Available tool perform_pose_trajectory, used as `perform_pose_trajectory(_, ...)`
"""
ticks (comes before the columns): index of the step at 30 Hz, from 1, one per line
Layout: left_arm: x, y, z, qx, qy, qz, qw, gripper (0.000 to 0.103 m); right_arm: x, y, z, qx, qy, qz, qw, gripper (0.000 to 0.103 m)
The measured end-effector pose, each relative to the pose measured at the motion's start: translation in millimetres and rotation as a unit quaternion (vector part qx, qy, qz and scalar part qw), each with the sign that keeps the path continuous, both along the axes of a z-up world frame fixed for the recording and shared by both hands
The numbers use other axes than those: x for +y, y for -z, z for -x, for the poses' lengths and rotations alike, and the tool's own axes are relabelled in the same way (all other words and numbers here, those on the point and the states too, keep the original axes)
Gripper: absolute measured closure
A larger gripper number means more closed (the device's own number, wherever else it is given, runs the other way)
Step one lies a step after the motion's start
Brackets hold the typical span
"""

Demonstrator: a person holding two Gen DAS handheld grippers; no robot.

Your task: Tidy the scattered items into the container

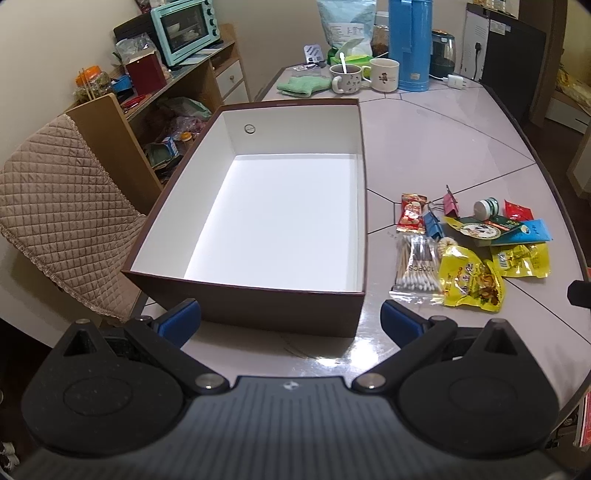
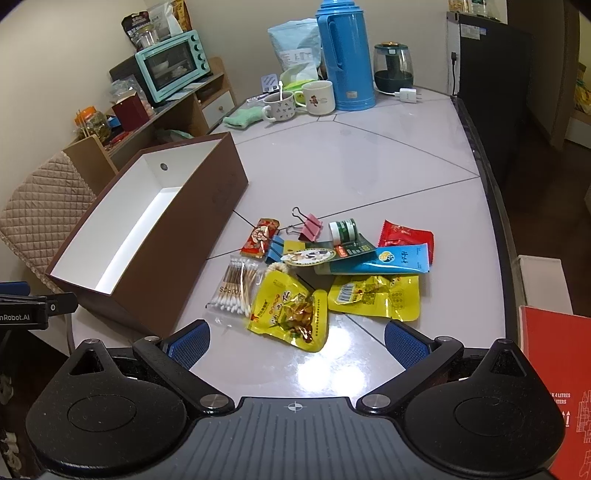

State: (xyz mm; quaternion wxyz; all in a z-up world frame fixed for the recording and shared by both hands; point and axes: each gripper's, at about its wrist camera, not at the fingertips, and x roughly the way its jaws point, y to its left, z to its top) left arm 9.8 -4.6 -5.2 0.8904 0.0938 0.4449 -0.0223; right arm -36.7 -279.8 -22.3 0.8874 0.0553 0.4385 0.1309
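A brown box (image 1: pixel 255 306) with a white, empty inside stands on the table, seen also from the right wrist as the box (image 2: pixel 192 236). To its right lies a pile: a cotton swab pack (image 2: pixel 236 288), yellow snack bags (image 2: pixel 291 317), a blue tube (image 2: pixel 384 260), red packets (image 2: pixel 404 234), a pink binder clip (image 2: pixel 309 227), a blue clip (image 2: pixel 274 252) and a small green-white jar (image 2: pixel 342 229). My left gripper (image 1: pixel 290 323) is open in front of the box's near wall. My right gripper (image 2: pixel 295 343) is open just short of the pile, holding nothing.
At the table's far end stand a blue thermos (image 2: pixel 345 59), two mugs (image 2: pixel 317 96), a green cloth (image 2: pixel 240 118), a glass kettle (image 2: pixel 392 68) and a charger (image 2: pixel 408 95). A padded chair (image 1: pixel 62 214) and shelves with a mint oven (image 1: pixel 184 27) lie left. A red carton (image 2: pixel 557 387) sits right.
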Motion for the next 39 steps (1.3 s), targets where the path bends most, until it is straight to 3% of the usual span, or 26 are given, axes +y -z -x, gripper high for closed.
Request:
perform_pose_trajectory(13, -43.9, 5.8, -0.2, -0.001, 0.076, 0.026, 0.9968, 0.001, -29.3, 5.1, 1.0, 0.012, 0.032, -0.006, 0.999, 0.0)
perform_pose_trajectory(24, -78.3, 15.3, -6.8, 0.01, 0.135, 0.069, 0.9884, 0.001, -60.6, 9.8, -8.8, -0.002, 0.05, -0.044, 0.998, 0.0)
perform_pose_trajectory(30, -71.0, 8.2, -13.5, -0.003, 0.113, 0.06, 0.9918, 0.001, -54.3, 17.3, -24.2, 0.01, 0.02, -0.069, 0.997, 0.0)
perform_pose_trajectory(39, -20.1, -2.7, -29.4, 0.002, 0.052, 0.052, 0.9973, 0.001, 10.2, 45.7, -60.7, 0.035, -0.054, -0.079, 0.995, 0.001)
